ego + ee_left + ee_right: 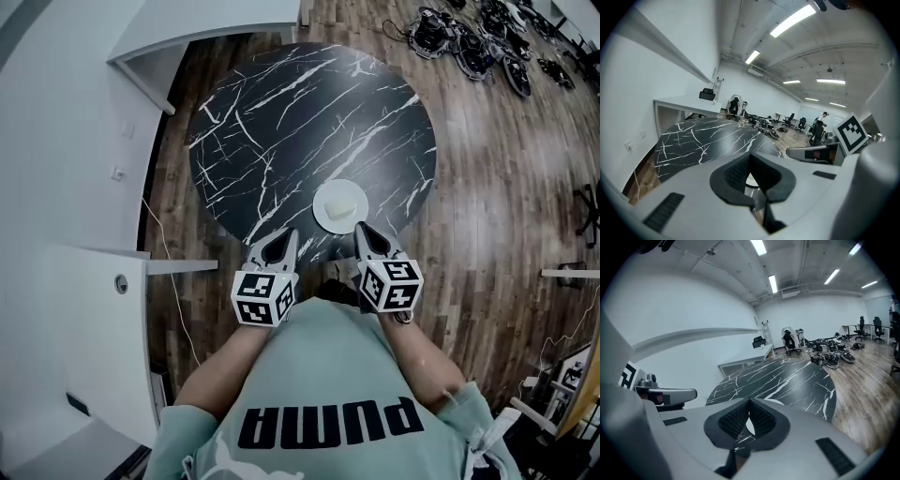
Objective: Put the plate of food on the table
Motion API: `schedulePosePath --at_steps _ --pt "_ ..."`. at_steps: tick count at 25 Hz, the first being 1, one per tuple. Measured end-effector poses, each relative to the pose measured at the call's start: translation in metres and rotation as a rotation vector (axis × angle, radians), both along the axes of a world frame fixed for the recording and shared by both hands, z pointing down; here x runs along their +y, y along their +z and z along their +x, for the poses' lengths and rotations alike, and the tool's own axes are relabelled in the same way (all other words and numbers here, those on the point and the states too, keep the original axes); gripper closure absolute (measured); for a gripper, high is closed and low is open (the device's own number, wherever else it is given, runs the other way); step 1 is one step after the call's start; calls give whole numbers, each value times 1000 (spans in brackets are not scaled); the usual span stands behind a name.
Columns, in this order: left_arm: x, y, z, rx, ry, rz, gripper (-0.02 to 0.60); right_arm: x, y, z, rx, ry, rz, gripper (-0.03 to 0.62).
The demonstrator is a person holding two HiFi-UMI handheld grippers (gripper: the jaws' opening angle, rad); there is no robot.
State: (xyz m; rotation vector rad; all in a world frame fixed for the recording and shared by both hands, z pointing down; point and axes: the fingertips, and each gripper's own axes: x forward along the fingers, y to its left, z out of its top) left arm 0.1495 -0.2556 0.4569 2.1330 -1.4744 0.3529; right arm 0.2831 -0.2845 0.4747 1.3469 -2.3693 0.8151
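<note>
Room: large open space, wood floor [506, 169], white walls, a heap of dark equipment [469, 37] in the upper right of the head view. Round black marble table [281, 122] fills the upper centre of the frame.

Plate [323, 217]: white, flat on the table, near the table's lower edge, just above the two grippers. Pale piece of food [343, 201] sits on it, roughly centred.

Left gripper [284, 236]: lower centre, left of the plate and apart from it. Jaws pressed together, nothing pinched.

Right gripper [364, 230]: tip just beside the plate's lower right rim; contact with it cannot be judged. In the right gripper view its pads meet at the tips, nothing between them, with only a sliver of white plate showing past them.

Status, judged: the plate rests on the table and neither tool holds it, so the placement looks done. Nothing obvious is left except drawing both grippers clear.
</note>
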Motion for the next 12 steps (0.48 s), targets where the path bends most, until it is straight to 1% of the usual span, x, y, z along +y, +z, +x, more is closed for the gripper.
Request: schedulePosePath --at_steps 3,7,9,12 --pt "20 -17 -6 -18 8 36 575 16 -19 -9 -1 -13 35 583" --pt "51 -33 -18 -38 7 65 575 44 -37 -24 14 -30 81 583" --pt "67 -37 -23 -32 3 72 575 60 -44 -30 28 -39 101 583" --pt "87 -42 -25 5 7 88 574 83 -54 -35 51 -43 120 583"
